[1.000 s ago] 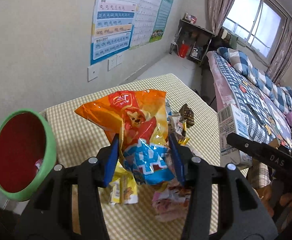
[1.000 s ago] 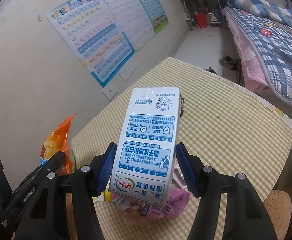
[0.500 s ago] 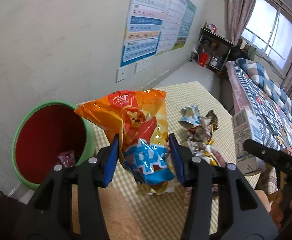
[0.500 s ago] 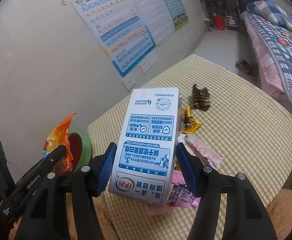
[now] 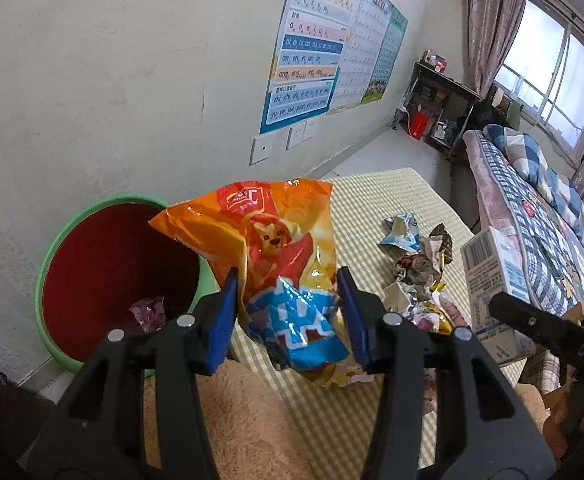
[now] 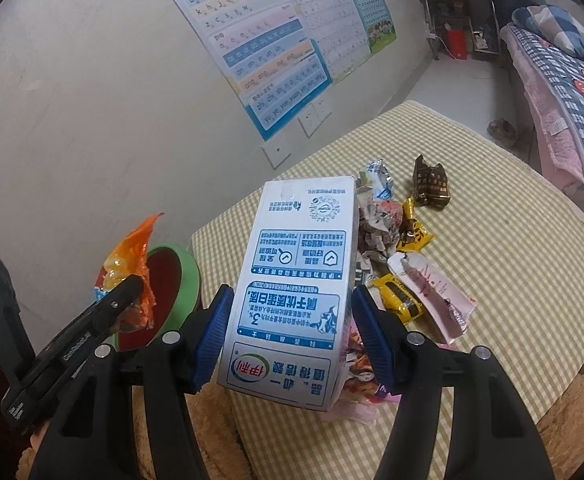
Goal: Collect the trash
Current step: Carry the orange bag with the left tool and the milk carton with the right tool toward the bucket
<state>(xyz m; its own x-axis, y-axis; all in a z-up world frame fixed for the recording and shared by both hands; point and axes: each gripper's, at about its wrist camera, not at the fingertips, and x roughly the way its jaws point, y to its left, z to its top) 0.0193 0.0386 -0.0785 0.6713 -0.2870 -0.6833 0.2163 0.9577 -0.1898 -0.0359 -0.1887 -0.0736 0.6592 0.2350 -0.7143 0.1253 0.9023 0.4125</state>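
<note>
Clamped in the left gripper (image 5: 287, 312) beside the green bin (image 5: 91, 216), the orange snack bag (image 5: 275, 264) may flutter outside it, while the right gripper (image 6: 287, 332) grips the milk carton (image 6: 300, 280).

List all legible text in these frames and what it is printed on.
"zhi chi shi", "yu ye yue": blue-bordered pinyin wall poster.
"an en in un", "ang eng ing ong": same poster.
"3" and inverted Chinese print: white-and-blue milk carton.
"DAS": black gripper arm.
Orange snack bag: logo unreadable.
</note>
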